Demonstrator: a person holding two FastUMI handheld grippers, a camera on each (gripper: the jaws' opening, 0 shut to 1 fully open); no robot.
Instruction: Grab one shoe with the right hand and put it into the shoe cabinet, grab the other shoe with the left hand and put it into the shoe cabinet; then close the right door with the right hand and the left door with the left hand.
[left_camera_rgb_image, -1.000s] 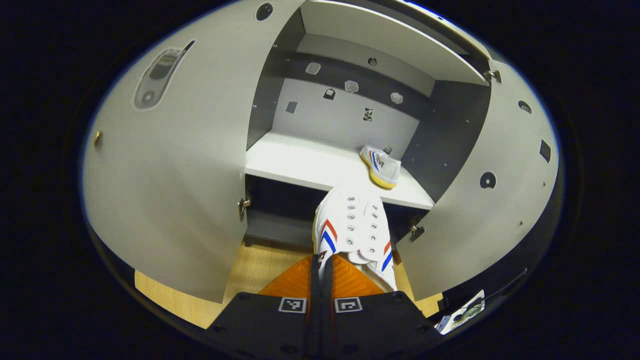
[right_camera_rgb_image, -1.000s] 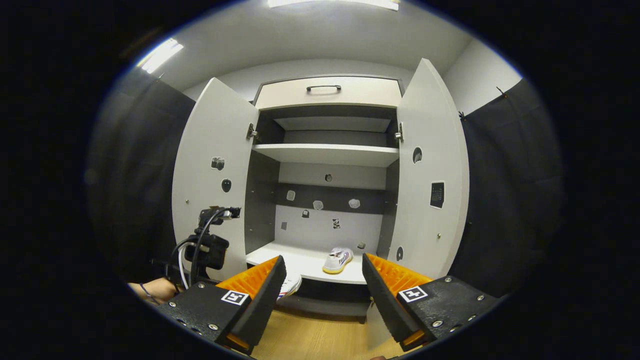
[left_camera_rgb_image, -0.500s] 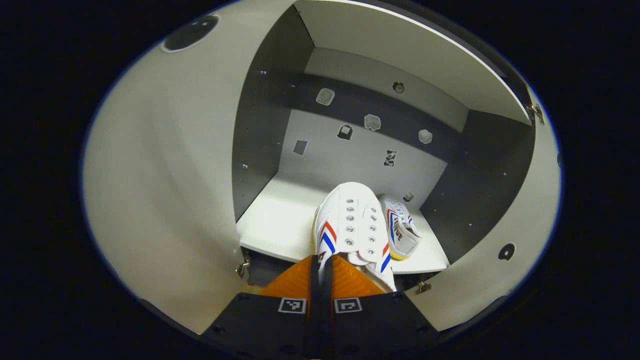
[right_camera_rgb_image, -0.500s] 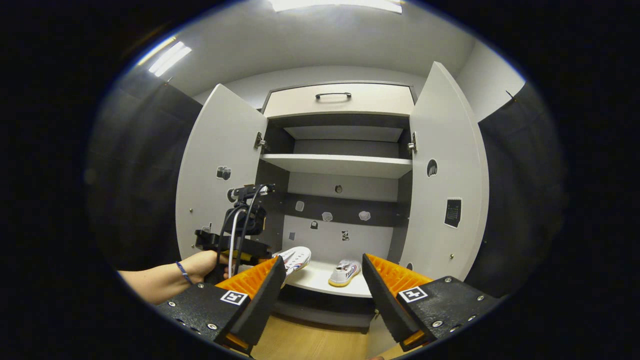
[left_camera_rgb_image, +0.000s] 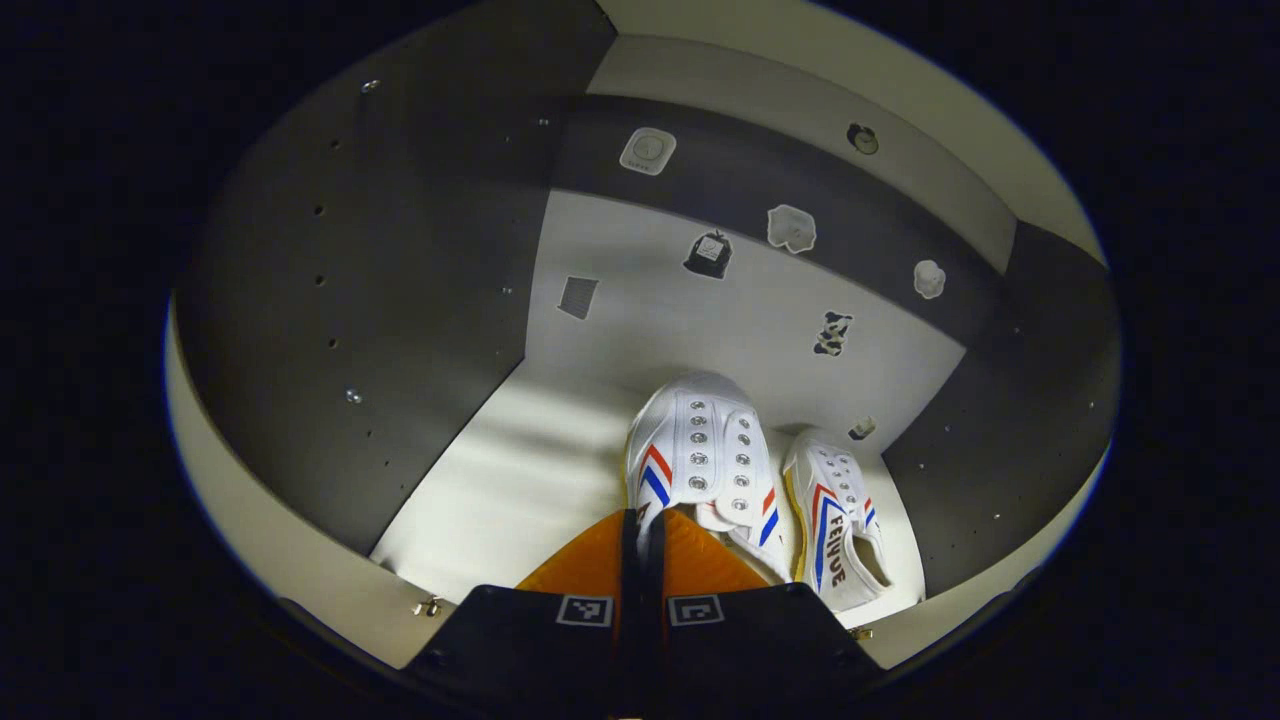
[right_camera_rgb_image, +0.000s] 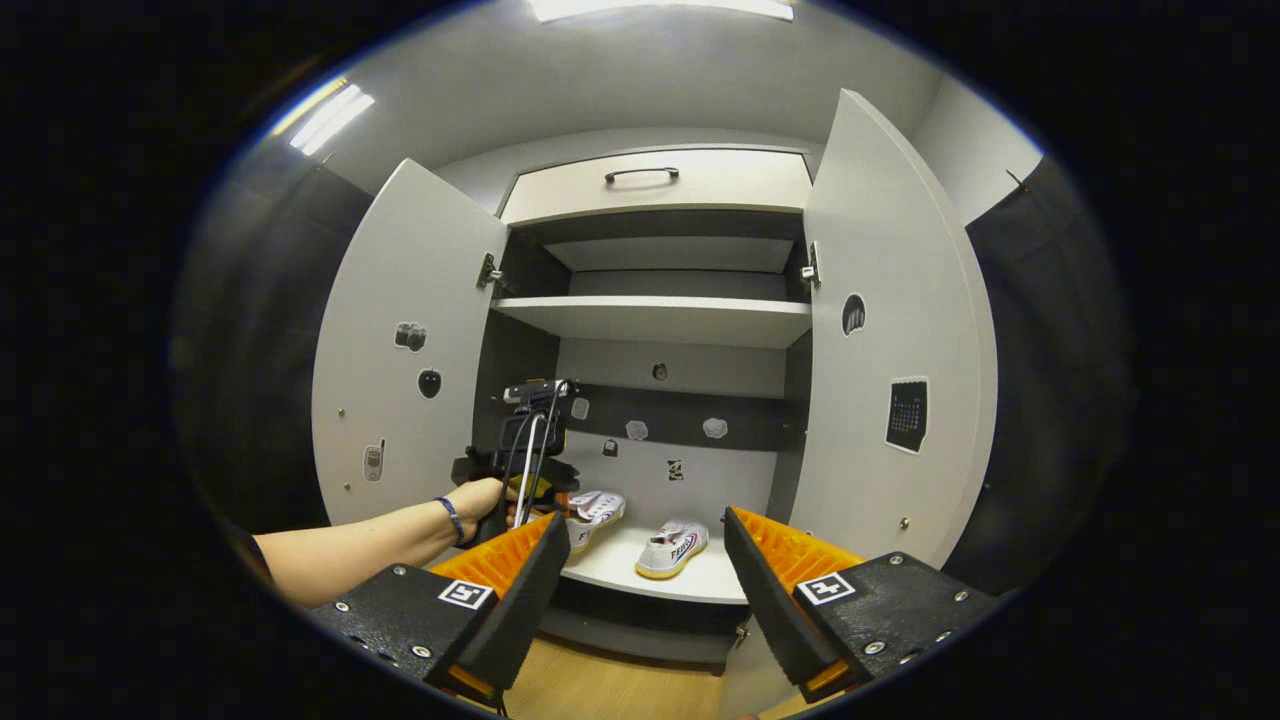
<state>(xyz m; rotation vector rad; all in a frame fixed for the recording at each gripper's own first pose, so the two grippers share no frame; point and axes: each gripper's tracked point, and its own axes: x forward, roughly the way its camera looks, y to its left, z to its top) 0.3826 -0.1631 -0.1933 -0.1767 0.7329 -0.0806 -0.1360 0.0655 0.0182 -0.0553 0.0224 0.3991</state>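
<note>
Shoe going into the open cabinet (right_camera_rgb_image: 660, 330)

Mid-frame in the left gripper view, the left gripper (left_camera_rgb_image: 641, 525) pinches one shoe (left_camera_rgb_image: 700, 455) over the shelf (left_camera_rgb_image: 500, 480), beside the other shoe (left_camera_rgb_image: 835, 525). At the bottom of its own view, the right gripper (right_camera_rgb_image: 640, 575) gapes wide.

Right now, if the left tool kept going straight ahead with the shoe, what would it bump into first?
Probably the cabinet's back wall. The left tool points that way, and the held shoe would touch first. Depth is hard to judge.

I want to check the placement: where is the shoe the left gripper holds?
The held shoe hangs over the cabinet's lower shelf, left of the other shoe in the left gripper view.
</note>
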